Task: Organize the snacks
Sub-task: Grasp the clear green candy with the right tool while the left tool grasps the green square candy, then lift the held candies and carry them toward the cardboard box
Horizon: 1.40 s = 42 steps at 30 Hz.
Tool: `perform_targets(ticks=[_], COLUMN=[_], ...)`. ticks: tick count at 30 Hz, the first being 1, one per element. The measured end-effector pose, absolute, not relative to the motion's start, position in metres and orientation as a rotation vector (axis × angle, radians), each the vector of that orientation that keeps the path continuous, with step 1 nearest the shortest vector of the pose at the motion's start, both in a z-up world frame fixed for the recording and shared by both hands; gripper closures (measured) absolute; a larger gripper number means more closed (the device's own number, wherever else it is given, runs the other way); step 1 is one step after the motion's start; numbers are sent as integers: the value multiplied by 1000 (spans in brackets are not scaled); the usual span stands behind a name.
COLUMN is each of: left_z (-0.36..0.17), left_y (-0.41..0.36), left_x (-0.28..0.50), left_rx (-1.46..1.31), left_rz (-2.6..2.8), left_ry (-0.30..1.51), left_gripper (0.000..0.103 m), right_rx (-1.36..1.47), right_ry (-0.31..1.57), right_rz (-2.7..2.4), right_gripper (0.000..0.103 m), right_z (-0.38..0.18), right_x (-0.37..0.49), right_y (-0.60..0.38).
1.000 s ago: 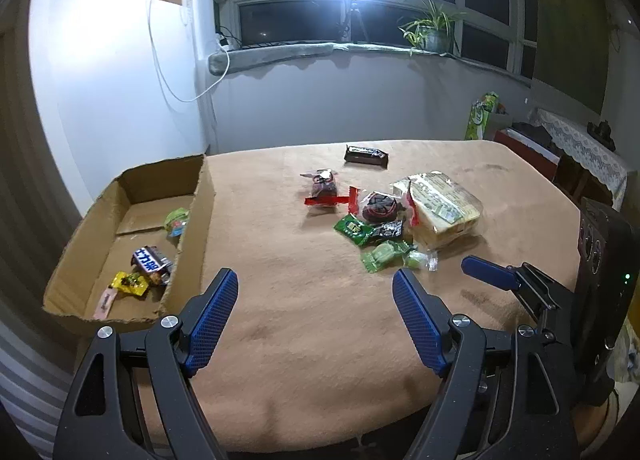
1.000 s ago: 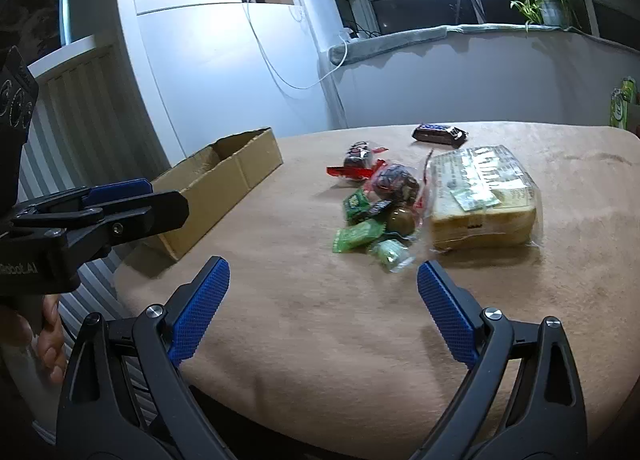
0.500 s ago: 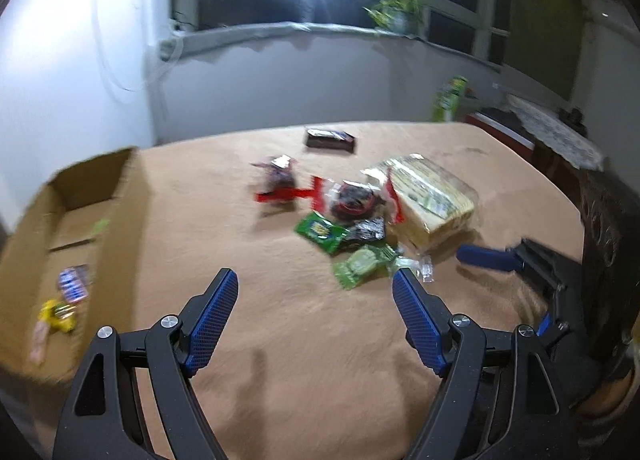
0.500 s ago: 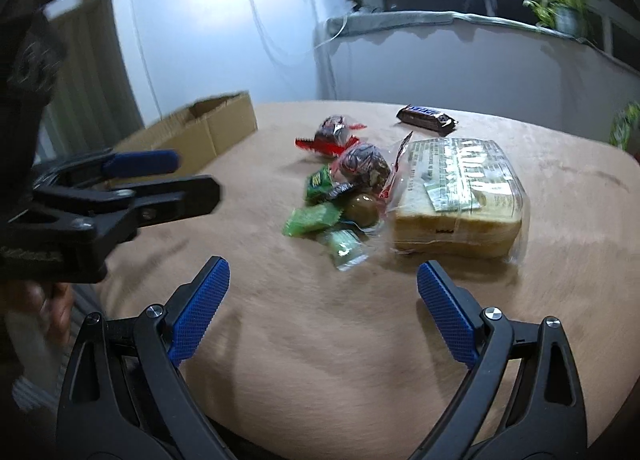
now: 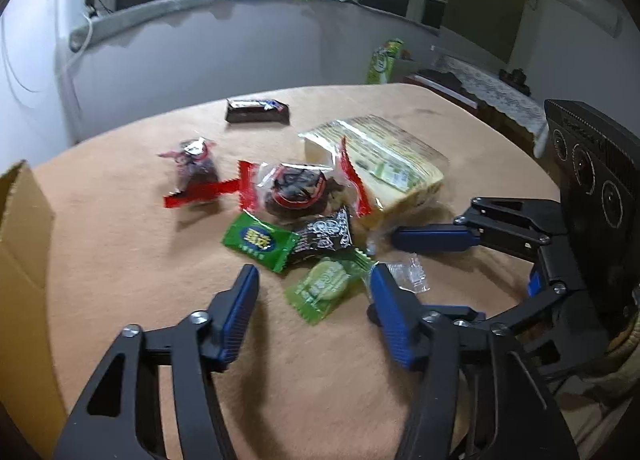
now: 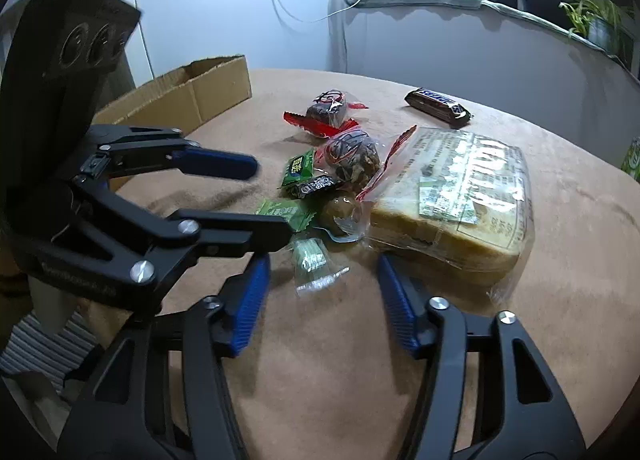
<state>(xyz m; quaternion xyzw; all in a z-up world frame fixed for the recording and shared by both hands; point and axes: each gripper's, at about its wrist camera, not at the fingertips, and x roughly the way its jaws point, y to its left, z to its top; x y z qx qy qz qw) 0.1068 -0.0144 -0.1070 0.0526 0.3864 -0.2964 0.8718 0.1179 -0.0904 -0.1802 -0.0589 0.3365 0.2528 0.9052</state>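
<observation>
Pale green crinkled candy wrapper (image 5: 325, 288) flat on tan-cloth counter (image 5: 132, 260), at near edge of snack heap. Left claw (image 5: 310, 280) half open, just been closing, straddling it, not yet gripping. Right claw (image 6: 322, 268) likewise around small clear sachet (image 6: 310, 260), empty.

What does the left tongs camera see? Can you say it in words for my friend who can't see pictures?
The left tongs, whose jaws have just been closing, hang open over a light green candy on a tan table. Behind it lie more wrapped snacks, a bag of bread and a chocolate bar. The right tongs reach in from the right; a cardboard box stands left.
</observation>
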Motion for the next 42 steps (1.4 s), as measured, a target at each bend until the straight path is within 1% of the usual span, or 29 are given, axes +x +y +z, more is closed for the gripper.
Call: perform_targets(ticks=[2, 3, 5, 7, 9, 11, 12, 18, 19, 20, 22, 24, 34, 35, 36, 39, 42], left_z=[-108, -108, -108, -108, -108, -107, -106, -107, -107, -110, -111, -111, -109, -107, -105, -100, -106], left_y=[-15, -15, -15, -15, -17, -18, -18, -30, -32, -37, -41, -41, -42, -43, -43, -44, -47], left_x=[109, 108, 108, 109, 107, 106, 106, 107, 107, 105, 100, 99, 82, 79, 77, 70, 69], left_rx=[98, 96, 93, 95, 106, 106, 106, 134, 144, 170, 201, 185, 97, 92, 91, 88, 109], left_rz=[-651, -659, -664, -673, -684, -703, -714, -769, -763, -758, -742, -732, -639, -626, -617, -587, -569], left_ry=[826, 828, 834, 838, 843, 846, 847, 861, 863, 879, 871, 874, 877, 873, 867, 851, 870], left_gripper=[57, 58, 58, 62, 65, 66, 66, 66, 67, 78, 78, 81, 83, 85, 95, 96, 96], right_rx=[-159, -169, -186, -200, -214, -227, -225, -188, -182, -175, -156, -139, -31, -25, -17, 12, 26], right_ry=[692, 691, 686, 677, 670, 667, 667, 673, 674, 673, 671, 671, 645, 639, 630, 613, 609], right_rz=[527, 527, 534, 546, 558, 565, 569, 573, 571, 565, 549, 529, 468, 463, 458, 453, 451], right_gripper=[50, 51, 57, 65, 70, 73, 77, 77, 77, 77, 77, 77, 77, 77, 77, 77, 77], right_z=[-180, -180, -181, -181, -181, -181, -181, -182, -182, -182, -180, -179, -174, -173, -172, -169, -169], right_x=[118, 118, 118, 116, 114, 111, 109, 100, 98, 96, 94, 93, 87, 86, 84, 82, 80], right_y=[-86, -85, -83, -81, -79, -78, -79, -92, -95, -99, -107, -116, -156, -158, -161, -168, -172])
